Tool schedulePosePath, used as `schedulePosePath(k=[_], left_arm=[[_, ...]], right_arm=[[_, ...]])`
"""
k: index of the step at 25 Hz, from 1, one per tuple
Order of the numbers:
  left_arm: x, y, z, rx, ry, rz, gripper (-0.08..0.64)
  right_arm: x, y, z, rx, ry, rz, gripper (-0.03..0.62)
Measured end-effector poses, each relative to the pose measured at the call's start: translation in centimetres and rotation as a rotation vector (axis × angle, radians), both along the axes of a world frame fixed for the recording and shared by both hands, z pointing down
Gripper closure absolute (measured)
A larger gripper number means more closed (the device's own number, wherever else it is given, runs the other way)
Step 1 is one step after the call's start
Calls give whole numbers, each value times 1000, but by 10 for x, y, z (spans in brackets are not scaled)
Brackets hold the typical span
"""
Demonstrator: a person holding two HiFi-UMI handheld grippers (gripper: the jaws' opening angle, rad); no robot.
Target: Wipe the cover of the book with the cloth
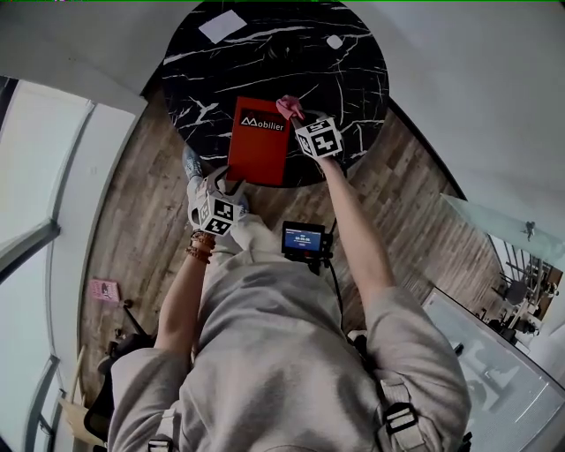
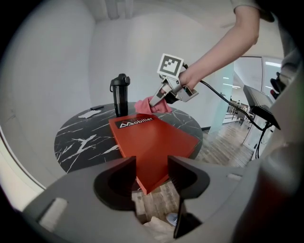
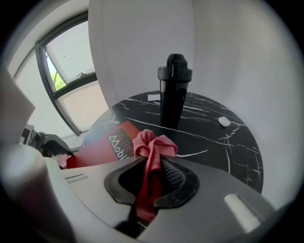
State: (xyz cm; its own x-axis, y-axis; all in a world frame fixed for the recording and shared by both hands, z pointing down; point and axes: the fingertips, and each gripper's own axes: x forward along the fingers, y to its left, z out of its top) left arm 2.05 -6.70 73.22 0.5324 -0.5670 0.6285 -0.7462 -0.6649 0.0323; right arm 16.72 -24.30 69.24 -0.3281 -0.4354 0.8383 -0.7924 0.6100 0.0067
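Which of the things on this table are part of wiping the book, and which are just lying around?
For the job:
red book
pink cloth, clamped in the right gripper
left gripper, jaws apart at the book's near corner

Lying about:
black bottle
white sheet
small white object

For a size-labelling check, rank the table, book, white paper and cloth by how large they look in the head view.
1. Black marble table
2. Red book
3. White paper
4. Pink cloth, though it is partly hidden, so its place below the paper is unsure.
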Motion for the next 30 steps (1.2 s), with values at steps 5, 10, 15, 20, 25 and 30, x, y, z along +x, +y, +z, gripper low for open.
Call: schedulePosePath(k=[5,10,15,20,25,30], left_arm=[[1,0,-1,0,-5,3,354],[1,-1,-2,-5,-6,11,354],[1,0,-1,-1,-4,4,354],[0,0,-1,2,-1,6,353],[1,0,-1,3,-2,8,353],[0,-1,-1,4,-4,5,353]], right_arm=[[-13,11,30,-90,31,-23,528],[-14,12,32,-123,36,-29,529],[-25,20,34,-171,31,-70,531],[-51,34,36,-202,17,-112,531],[-65,40,36,-205,26,-151,531],[-82,49,37,-228,1,-163,531]])
